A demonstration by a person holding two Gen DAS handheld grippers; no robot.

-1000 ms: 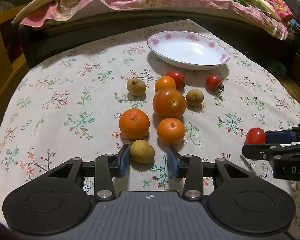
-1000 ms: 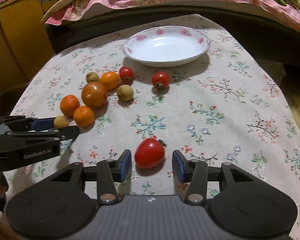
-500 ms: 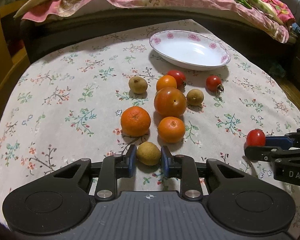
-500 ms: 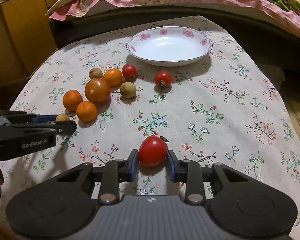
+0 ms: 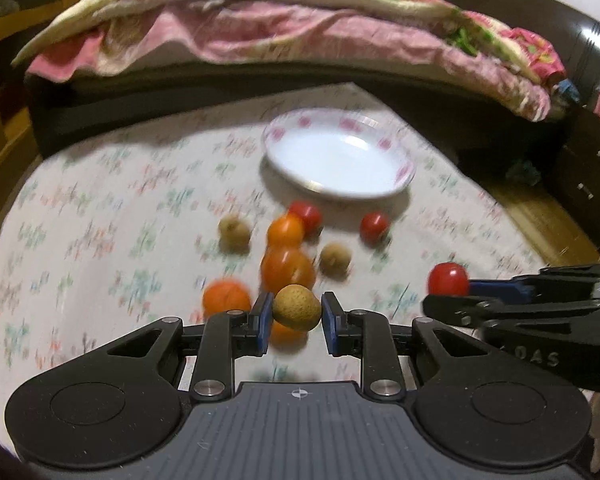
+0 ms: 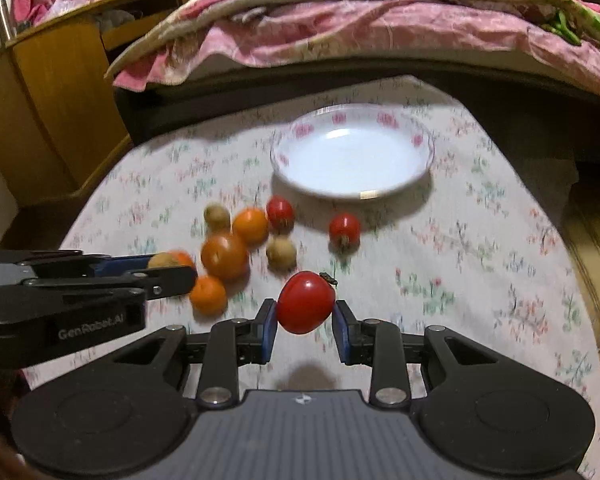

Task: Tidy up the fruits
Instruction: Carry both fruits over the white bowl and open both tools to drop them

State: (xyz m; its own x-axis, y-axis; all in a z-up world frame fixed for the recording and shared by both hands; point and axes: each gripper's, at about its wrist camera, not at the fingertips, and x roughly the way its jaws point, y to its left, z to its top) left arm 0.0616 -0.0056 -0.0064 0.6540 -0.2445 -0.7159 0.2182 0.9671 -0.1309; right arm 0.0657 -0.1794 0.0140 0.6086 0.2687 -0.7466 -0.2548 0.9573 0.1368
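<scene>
My left gripper [image 5: 296, 312] is shut on a small tan fruit [image 5: 297, 306] and holds it above the floral tablecloth. My right gripper [image 6: 305, 312] is shut on a red tomato [image 6: 306, 307], also raised off the cloth. An empty white plate with pink flowers [image 5: 338, 152] [image 6: 352, 152] lies further back. Between plate and grippers lie several loose fruits: oranges [image 5: 226, 298] [image 6: 208, 295], a large orange-red tomato [image 5: 287, 269] [image 6: 225, 254], small tan fruits [image 5: 335, 258] [image 6: 281, 252] and red tomatoes [image 5: 374, 226] [image 6: 344, 229]. Each gripper shows in the other's view, the right gripper [image 5: 452, 292] and the left gripper [image 6: 168, 270].
The table [image 6: 500, 240] is round, with its edge dropping off at right toward a wooden floor. A bed with a pink quilt [image 5: 300, 40] runs behind the table. A wooden cabinet [image 6: 60, 92] stands at the left.
Both grippers closed on their fruits, the tan one at left and the red tomato at right, and have lifted them off the cloth and carried them forward toward the plate.
</scene>
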